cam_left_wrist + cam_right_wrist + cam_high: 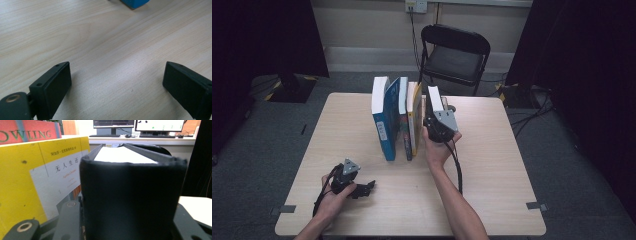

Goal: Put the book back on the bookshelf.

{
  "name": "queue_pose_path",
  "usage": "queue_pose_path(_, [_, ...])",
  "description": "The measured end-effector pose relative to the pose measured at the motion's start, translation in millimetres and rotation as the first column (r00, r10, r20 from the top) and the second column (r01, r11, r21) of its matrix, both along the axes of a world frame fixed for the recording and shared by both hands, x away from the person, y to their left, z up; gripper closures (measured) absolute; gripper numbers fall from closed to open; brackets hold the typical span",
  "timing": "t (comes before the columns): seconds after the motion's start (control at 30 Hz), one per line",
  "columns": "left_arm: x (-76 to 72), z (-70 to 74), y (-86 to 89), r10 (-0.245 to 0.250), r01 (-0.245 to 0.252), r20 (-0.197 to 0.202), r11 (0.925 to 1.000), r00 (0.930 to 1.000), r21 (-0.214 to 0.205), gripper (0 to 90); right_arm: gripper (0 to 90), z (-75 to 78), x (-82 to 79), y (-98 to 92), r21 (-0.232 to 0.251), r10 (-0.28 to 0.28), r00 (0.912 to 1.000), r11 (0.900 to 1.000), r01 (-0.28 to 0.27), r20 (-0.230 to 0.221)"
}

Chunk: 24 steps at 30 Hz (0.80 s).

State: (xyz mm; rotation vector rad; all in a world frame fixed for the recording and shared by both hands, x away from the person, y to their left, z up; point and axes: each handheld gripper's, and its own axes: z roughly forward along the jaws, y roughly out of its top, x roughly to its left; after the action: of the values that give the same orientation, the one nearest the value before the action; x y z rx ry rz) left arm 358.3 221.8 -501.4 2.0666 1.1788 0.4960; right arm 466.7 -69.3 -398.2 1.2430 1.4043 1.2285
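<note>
The right gripper (438,116) is clamped on a black book (130,195) that stands upright at the right end of a row of books on the table (492,165), just beside a yellow book (27,177). In the right gripper view the dark spine sits squarely between the jaws and the white page block runs away above it, so the hold is across the book's thickness, at the spine end.

It looks like a thick hardback — stiff covers, a fair weight, nothing fragile. Held by the spine it should stay closed and not flex; a grip on the fore edge would let the covers splay. The cloth-like spine looks matte rather than slick, so slipping seems unlikely, but the weight hangs beyond the jaws and the book may want to droop or twist if it is lifted quickly. Its neighbour stands very close, perhaps touching, and could tip once the support on that side goes.

The left gripper (362,189) lies low over the near left part of the table, well apart from the books — its jaws stand wide with only bare wood between them.
</note>
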Motion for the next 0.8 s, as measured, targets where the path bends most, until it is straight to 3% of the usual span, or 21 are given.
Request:
queue_pose_path(0.13, [0.0, 0.0, 0.0, 0.000, 0.000, 0.000, 1.0000, 1.0000, 0.000, 8.0, 53.4, -2.1, -3.3, 4.7, -0.013, -0.006, 1.0000, 0.9999, 0.006, 0.006])
queue_pose_path(0.3, [0.0, 0.0, -0.1, 0.000, 0.000, 0.000, 1.0000, 1.0000, 0.000, 8.0, 51.8, -0.8, -7.4, 3.2, -0.015, 0.002, 0.9998, 0.9999, -0.002, -0.020])
queue_pose_path(0.53, [0.2, -0.1, -0.1, 0.000, 0.000, 0.001, 1.0000, 1.0000, -0.001, 7.9, 47.6, 8.0, -13.9, -4.3, -0.007, 0.065, 0.9976, 0.9978, -0.065, -0.024])
queue_pose_path(0.8, [2.2, -0.2, -0.5, -0.004, 0.004, -0.002, 1.0000, 1.0000, 0.004, 6.1, 43.0, 6.9, -14.0, -9.7, -0.005, 0.112, 0.9926, 0.9937, -0.112, -0.048])
